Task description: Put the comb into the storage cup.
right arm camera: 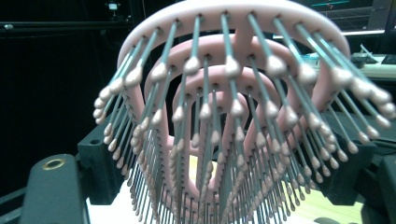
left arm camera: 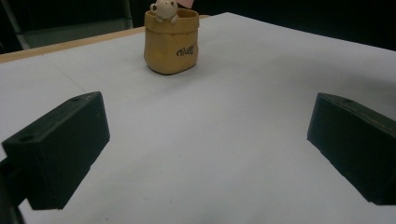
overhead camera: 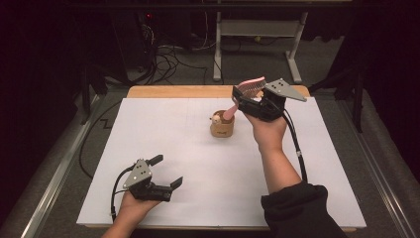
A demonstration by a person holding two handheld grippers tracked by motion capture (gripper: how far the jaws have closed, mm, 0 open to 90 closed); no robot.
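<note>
— Across the white sheet point(overhead camera: 198, 148) that covers the table, what is seen, and what is at risk?

— At the near left corner the left gripper point(overhead camera: 166, 173) is rested low on the sheet, its jaws spread wide with nothing between them; no hazard is posed there. Toward the far middle, the right gripper point(overhead camera: 243, 103) is held above a small tan cup point(overhead camera: 222, 125), and its jaws are clamped on a pink hairbrush point(overhead camera: 247, 90).

— Where exactly is the brush placed?

— It is held at a slant: the bristled head is raised up and away from the cup, while the handle end is pointed down at the cup's mouth. Whether the tip has already been taken inside the rim cannot be told. In the right gripper view the bristles point(right arm camera: 233, 140) are crowded right against the lens.

— So what could go wrong?

— The cup is judged to be light and small, and it is not steadied by anything. If the handle is pressed against the rim at this slant, the cup could be pushed along the sheet or tipped over.

— And the little figure?

— A small pale figurine point(left arm camera: 164, 9) is perched at the rim. It could be knocked by the handle.

— Anything about the grip?

— The brush is gripped near its neck, so the heavy head is carried above the jaws. If it is let go before the handle is seated deep enough, the brush could be levered out, and the cup taken down with it.
</note>
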